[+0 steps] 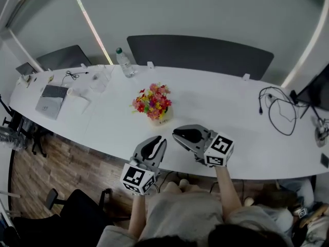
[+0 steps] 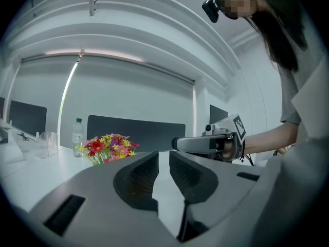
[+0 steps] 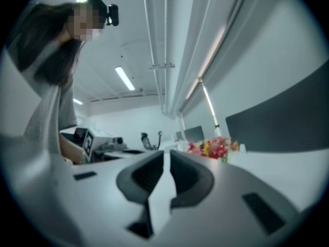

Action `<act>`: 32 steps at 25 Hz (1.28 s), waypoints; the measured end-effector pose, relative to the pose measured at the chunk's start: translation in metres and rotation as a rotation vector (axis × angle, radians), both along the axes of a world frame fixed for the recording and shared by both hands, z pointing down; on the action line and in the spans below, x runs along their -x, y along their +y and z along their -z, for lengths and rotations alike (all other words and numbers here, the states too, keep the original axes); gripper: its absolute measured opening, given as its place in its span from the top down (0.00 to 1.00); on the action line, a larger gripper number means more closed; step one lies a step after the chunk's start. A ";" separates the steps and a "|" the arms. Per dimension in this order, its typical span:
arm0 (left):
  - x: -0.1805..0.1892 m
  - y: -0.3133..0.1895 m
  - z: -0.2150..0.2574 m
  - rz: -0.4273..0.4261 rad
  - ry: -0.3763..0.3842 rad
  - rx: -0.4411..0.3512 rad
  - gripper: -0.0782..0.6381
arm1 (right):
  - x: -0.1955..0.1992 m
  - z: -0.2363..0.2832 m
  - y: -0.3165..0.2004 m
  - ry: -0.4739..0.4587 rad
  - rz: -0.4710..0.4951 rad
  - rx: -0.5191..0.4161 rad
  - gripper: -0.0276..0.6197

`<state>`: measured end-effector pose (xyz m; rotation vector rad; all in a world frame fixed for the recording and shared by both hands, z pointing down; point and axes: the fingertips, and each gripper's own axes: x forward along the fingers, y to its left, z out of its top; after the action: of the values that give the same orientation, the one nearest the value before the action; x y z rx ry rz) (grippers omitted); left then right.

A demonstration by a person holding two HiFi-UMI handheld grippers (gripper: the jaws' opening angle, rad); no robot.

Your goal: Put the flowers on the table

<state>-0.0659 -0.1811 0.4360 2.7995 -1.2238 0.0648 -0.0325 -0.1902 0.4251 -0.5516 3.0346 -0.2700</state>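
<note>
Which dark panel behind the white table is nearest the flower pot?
The wide dark grey panel at the middle of the far edge of the white table, just beyond the pot of multicoloured flowers. The smaller dark panel stands towards the left end.

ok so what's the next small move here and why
Probably just draw both grippers back toward the body. The flowers already stand upright on the table, apart from the left gripper and right gripper, both shut and holding nothing.

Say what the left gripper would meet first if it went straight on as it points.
Probably the dark panel behind the table: the left gripper points between the flowers and the right gripper, whose tip sits close; depth is unclear.
</note>
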 end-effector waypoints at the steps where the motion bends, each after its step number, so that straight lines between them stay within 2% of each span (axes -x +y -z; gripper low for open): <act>1: 0.000 0.000 0.002 0.004 -0.001 -0.007 0.79 | 0.000 0.001 0.001 -0.003 -0.001 -0.004 0.88; 15: -0.003 -0.005 0.020 -0.010 -0.011 -0.064 0.84 | 0.001 0.013 0.000 -0.006 0.001 -0.053 0.92; 32: -0.002 -0.006 0.011 -0.008 -0.006 -0.033 0.84 | -0.002 0.006 -0.001 -0.015 0.006 -0.036 0.92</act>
<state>-0.0636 -0.1872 0.4253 2.8347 -1.2258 0.0546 -0.0303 -0.1909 0.4188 -0.5363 3.0207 -0.2175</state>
